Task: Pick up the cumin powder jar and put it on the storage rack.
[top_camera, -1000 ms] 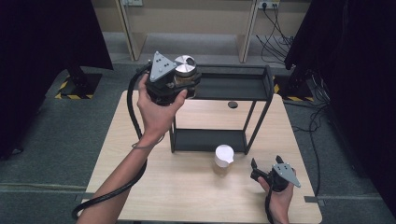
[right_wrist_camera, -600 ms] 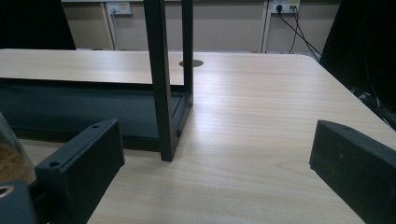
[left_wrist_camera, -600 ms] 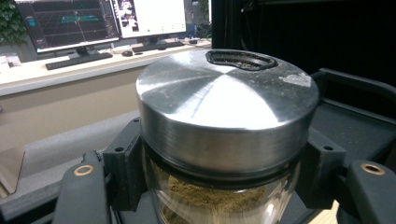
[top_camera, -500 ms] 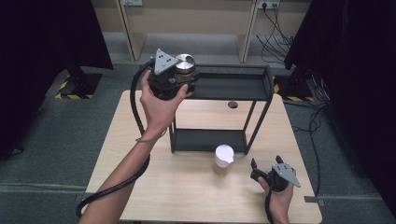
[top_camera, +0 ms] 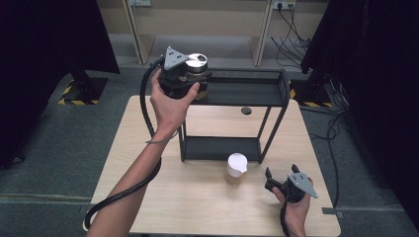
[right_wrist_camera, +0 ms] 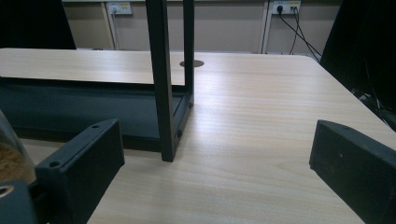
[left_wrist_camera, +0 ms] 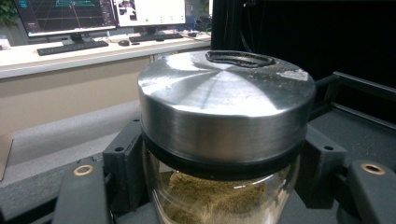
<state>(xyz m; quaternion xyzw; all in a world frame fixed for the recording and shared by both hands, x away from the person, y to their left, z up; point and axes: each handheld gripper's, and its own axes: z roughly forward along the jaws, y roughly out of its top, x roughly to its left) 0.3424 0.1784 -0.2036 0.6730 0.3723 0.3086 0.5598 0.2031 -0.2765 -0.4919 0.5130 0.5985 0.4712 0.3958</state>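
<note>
This looks like a lab or test room in an office. Black curtains [top_camera: 44,39] hang on both sides of a plain wooden desk [top_camera: 148,197]. Computer screens [left_wrist_camera: 65,16] and a keyboard [left_wrist_camera: 72,46] sit on a long counter. Cables [top_camera: 291,29] run into wall sockets above a grey carpet floor [top_camera: 54,143].

We see a black rack [top_camera: 269,123] on the wooden desk [top_camera: 207,197] — a white-lidded jar [top_camera: 236,166] stands just before its lower shelf. Beyond the desk, monitors [left_wrist_camera: 65,16] and a keyboard [left_wrist_camera: 72,46] — on a counter.
</note>
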